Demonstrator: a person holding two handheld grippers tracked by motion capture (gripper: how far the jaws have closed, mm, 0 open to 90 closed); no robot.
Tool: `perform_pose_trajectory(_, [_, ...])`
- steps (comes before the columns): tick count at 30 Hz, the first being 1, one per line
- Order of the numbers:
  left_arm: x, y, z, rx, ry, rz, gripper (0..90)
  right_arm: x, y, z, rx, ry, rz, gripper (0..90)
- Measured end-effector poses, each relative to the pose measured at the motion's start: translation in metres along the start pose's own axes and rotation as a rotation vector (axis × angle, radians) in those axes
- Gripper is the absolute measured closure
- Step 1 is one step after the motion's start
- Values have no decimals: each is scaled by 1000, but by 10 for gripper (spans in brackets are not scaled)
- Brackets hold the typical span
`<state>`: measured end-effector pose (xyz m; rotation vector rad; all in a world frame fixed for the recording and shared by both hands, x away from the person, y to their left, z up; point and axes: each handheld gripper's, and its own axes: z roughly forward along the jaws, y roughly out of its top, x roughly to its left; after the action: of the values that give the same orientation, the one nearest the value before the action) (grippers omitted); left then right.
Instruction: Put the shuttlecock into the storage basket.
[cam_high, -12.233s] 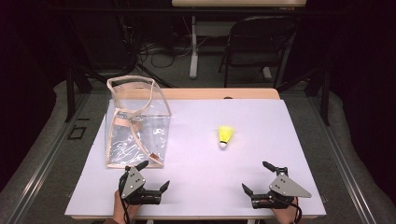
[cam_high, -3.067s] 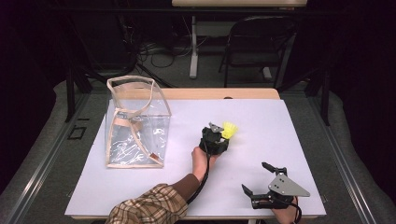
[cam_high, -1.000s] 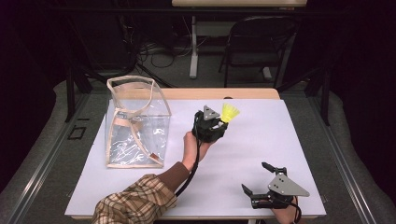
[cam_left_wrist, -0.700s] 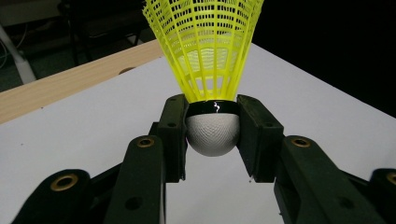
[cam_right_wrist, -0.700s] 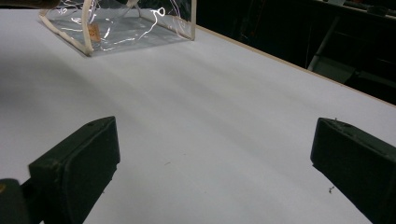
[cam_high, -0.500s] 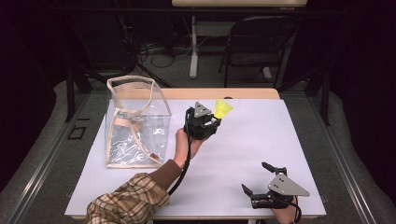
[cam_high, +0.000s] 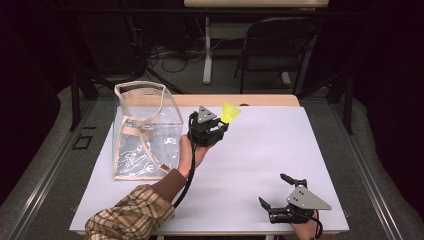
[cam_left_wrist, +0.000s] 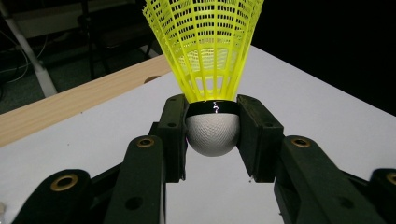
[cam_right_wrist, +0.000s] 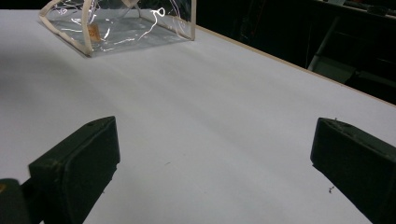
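Note:
A yellow shuttlecock (cam_high: 230, 112) with a white cork base (cam_left_wrist: 212, 134) is held up in the air by my left gripper (cam_high: 220, 125), whose jaws are shut on the cork (cam_left_wrist: 212, 122). It hangs just right of a clear plastic bag (cam_high: 146, 131) with beige trim that stands open on the white table (cam_high: 260, 150). My right gripper (cam_high: 275, 192) rests near the table's front right edge, jaws wide open with nothing between them (cam_right_wrist: 210, 154). The bag (cam_right_wrist: 116, 28) lies far ahead in the right gripper view.
A wooden strip (cam_high: 240, 100) runs along the table's far edge. Beyond it stand a black chair (cam_high: 272, 50) and a desk leg with cables on the floor. A plaid sleeve (cam_high: 130, 217) reaches in from the front left.
My left gripper picked the shuttlecock up off the table, lifted it, and carried it left toward the bag. The right gripper has stayed still.

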<state>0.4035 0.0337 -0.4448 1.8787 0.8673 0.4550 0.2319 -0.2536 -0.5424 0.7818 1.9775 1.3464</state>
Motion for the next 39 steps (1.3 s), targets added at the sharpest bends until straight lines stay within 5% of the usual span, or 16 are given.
perform_pose_trajectory(39, [34,-1,-37,-45,58,12,649,1,0,0,-2,-2,3,6])
